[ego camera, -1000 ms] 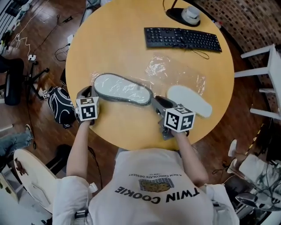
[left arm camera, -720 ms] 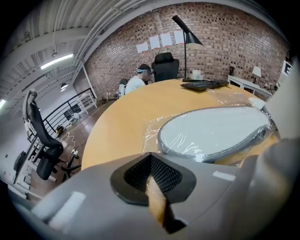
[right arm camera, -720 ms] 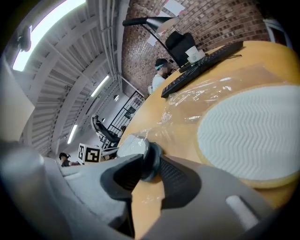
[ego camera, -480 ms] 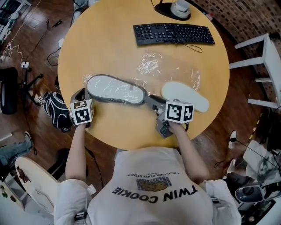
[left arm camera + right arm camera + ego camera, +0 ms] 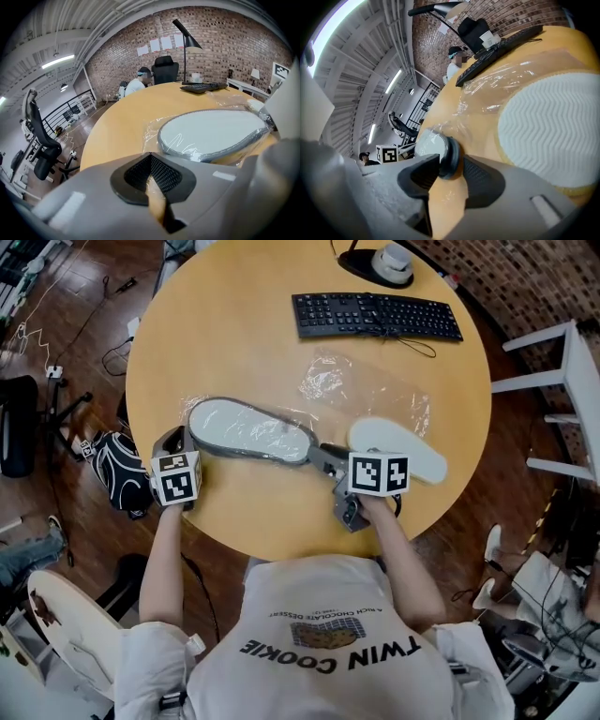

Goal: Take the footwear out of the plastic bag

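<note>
A grey-rimmed slipper (image 5: 248, 430) with a white sole lies in clear plastic across the near part of the round table (image 5: 234, 315). My left gripper (image 5: 180, 442) is at its left end. Its jaws (image 5: 152, 180) are shut on a strip of the plastic film, just short of the slipper (image 5: 211, 131). My right gripper (image 5: 325, 456) is at the other end. Its jaws have just been opening, and the slipper's rounded tip (image 5: 433, 143) still sits between the fingertips of that gripper (image 5: 449, 160). A second, bare white slipper (image 5: 398, 448) lies sole-up to the right (image 5: 553, 126).
Loose clear plastic (image 5: 366, 390) is spread behind the slippers. A black keyboard (image 5: 375, 315) and a lamp base (image 5: 380, 263) stand at the far edge. A white chair (image 5: 562, 381) is off the table's right; a black bag (image 5: 117, 470) lies on the floor at left.
The right gripper has rolled, so its marker cube now faces the camera squarely. The wrapped slipper and the left gripper have kept their places.
</note>
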A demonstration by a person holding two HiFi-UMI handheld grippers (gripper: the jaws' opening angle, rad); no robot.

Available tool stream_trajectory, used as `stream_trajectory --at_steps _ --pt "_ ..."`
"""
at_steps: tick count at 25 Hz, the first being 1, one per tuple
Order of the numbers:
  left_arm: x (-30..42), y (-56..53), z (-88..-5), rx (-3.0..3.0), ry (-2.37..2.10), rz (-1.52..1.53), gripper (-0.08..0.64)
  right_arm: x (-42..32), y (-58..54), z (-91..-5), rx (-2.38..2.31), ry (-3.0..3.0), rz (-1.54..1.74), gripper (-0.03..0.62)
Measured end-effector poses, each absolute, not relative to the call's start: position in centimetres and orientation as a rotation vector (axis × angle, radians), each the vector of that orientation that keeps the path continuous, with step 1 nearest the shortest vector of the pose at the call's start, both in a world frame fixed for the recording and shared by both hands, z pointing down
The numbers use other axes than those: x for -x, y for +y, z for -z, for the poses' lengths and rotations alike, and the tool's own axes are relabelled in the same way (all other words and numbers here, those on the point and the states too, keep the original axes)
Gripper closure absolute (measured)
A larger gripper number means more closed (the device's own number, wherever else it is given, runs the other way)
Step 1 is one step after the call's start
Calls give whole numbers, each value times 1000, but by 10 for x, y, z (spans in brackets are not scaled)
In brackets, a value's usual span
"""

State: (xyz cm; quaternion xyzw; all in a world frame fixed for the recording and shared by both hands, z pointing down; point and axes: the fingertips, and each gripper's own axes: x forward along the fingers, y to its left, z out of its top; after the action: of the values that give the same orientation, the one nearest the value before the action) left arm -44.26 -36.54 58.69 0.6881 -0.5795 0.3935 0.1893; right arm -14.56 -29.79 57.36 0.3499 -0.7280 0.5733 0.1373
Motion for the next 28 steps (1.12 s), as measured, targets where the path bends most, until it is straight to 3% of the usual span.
stream_trajectory --at_steps 2,11,18,28 --pt "441 -366 -587 -1942 -1626 -1100 555 147 -297 -577 -989 -2086 -1689 425" --pt "440 -366 -587 -1959 -1617 -1094 555 163 -296 -579 -878 -2116 -1753 423" --pt "441 -367 -587 -1962 -1644 -1096 557 157 -298 -574 -918 -2145 -1816 511" --pt "443 -365 -586 -1925 -1661 -1097 557 130 -283 -558 -979 -2182 -1809 522"
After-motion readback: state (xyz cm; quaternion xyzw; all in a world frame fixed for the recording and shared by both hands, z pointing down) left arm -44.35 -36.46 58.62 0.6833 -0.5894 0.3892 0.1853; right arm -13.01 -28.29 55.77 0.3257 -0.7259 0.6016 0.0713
